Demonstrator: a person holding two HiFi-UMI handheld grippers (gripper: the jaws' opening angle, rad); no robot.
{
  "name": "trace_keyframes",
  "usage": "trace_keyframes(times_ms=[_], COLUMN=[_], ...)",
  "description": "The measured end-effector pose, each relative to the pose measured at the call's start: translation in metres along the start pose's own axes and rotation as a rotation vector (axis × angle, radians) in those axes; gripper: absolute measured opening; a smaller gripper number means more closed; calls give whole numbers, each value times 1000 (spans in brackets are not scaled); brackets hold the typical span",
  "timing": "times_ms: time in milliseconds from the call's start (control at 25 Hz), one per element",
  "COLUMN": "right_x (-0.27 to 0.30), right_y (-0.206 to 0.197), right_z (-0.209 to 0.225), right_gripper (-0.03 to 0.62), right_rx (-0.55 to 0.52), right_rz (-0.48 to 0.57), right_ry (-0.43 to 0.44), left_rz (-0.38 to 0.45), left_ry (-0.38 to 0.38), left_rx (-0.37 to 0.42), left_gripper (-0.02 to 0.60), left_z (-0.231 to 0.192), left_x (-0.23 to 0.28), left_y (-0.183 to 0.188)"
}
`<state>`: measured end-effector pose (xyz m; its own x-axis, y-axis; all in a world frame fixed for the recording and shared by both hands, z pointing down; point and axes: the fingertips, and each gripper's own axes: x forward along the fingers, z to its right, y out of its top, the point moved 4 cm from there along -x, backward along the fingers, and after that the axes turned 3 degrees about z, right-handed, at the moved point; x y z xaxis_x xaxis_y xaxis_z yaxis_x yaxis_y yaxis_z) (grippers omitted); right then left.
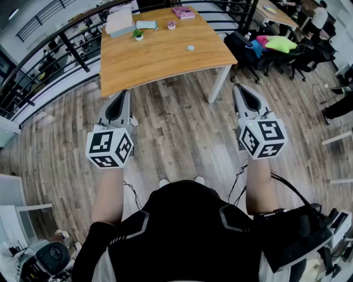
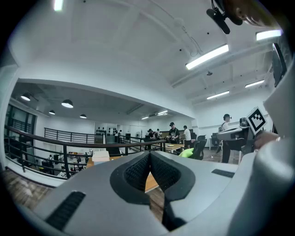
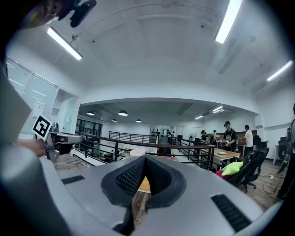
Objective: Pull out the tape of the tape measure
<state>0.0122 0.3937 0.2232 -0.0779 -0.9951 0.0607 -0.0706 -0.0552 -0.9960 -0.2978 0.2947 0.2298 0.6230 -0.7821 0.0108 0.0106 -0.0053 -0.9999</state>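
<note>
A wooden table (image 1: 160, 60) stands ahead of me on the plank floor. On it lies a small round grey object (image 1: 190, 48), which may be the tape measure; it is too small to tell. My left gripper (image 1: 122, 95) and right gripper (image 1: 241, 88) are held side by side in the air short of the table's near edge, both level. Both are shut with nothing between the pads, as the left gripper view (image 2: 150, 156) and the right gripper view (image 3: 144, 159) show. Neither touches anything.
The table's far part carries a white stack (image 1: 119, 23), a small potted plant (image 1: 138, 34), a teal item (image 1: 146, 25) and a pink book (image 1: 183, 12). A black railing (image 1: 49, 55) runs behind and to the left. Office chairs with bright cloths (image 1: 278, 45) stand right. People (image 3: 228, 136) stand far off.
</note>
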Motion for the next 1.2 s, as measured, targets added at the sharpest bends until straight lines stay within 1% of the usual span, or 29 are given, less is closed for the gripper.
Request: trace_keyframes(times_ms=[120, 320, 480, 800, 960, 1040, 1120, 1160, 1200], right_x=[1, 1, -1, -3, -3, -3, -3, -3, -3], right_y=[0, 0, 1, 2, 2, 1, 1, 2, 2], right_z=[1, 2, 7, 13, 19, 19, 16, 14, 13], right_gripper=[6, 9, 9, 9, 9, 13, 67, 109, 153], right_rx=[8, 51, 43, 39, 45, 44, 38, 37, 37], right_rz=[3, 29, 30, 29, 29, 27, 31, 37, 43], right_ry=[5, 29, 14, 16, 13, 26, 61, 80, 92], left_rz=[2, 2, 5, 12, 14, 18, 23, 25, 25], left_ry=[6, 14, 12, 18, 6, -4, -16, -25, -38], left_rx=[5, 11, 29, 27, 27, 30, 29, 31, 34], left_gripper=[29, 29, 29, 31, 32, 32, 33, 35, 52], left_z=[0, 1, 7, 15, 21, 24, 28, 30, 32], left_x=[1, 1, 0, 6, 10, 11, 11, 11, 11], left_y=[0, -3, -2, 1, 4, 3, 3, 3, 3])
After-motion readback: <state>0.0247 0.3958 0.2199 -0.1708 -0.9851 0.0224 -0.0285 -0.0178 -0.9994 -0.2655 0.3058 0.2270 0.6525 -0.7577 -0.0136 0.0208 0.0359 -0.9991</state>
